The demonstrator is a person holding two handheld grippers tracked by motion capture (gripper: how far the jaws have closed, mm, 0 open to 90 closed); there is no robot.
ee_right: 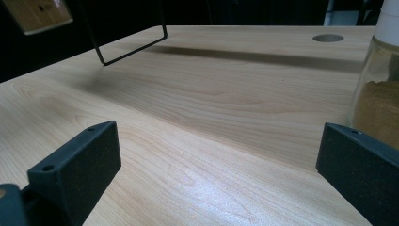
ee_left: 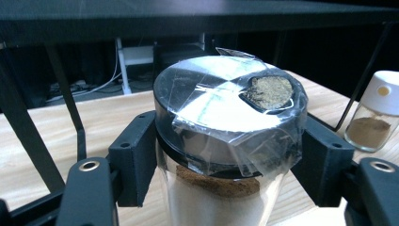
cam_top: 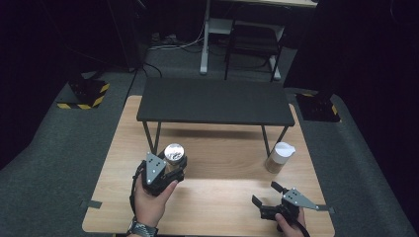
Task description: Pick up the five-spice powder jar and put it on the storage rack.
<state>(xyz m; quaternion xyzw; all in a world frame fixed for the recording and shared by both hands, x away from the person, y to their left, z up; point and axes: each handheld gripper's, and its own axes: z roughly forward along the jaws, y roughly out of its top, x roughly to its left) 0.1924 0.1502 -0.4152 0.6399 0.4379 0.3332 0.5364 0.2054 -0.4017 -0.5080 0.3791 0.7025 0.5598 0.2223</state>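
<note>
Bench [cam_top: 222, 197]: light wood top, standing on grey carpet; the person's forearms come in over its near edge.
Black shelf [cam_top: 212, 101]: low dark stand on thin metal legs, set across the far half of the bench, its front legs about mid-depth.
Left gripper [cam_top: 165, 170]: in the person's left hand, toward the near-left part of the bench, just in front of the shelf's front-left leg; grey three-cornered plate on top.
Left gripper, state: jaws closed on the taped spice jar, one black pad on each side just below the lid, as the left gripper view shows.
Taped spice jar [ee_left: 226, 122]: upright clear glass jar with a dark round lid; clear tape is stretched over the lid and down its side; a greenish-brown patch shows under the tape near the lid's rim; brown powder inside. Whether its base touches the bench cannot be told.
White-lidded jar [cam_top: 279, 157]: upright glass jar of tan powder, standing on the bench beside the shelf's front-right leg, toward the right edge; untouched.
Right gripper [cam_top: 267, 193]: in the person's right hand, low at the near-right corner of the bench.
Right gripper, state: jaws spread wide, bare wood between them; the white-lidded jar stands just beyond the right-hand jaw in the right gripper view.
</note>
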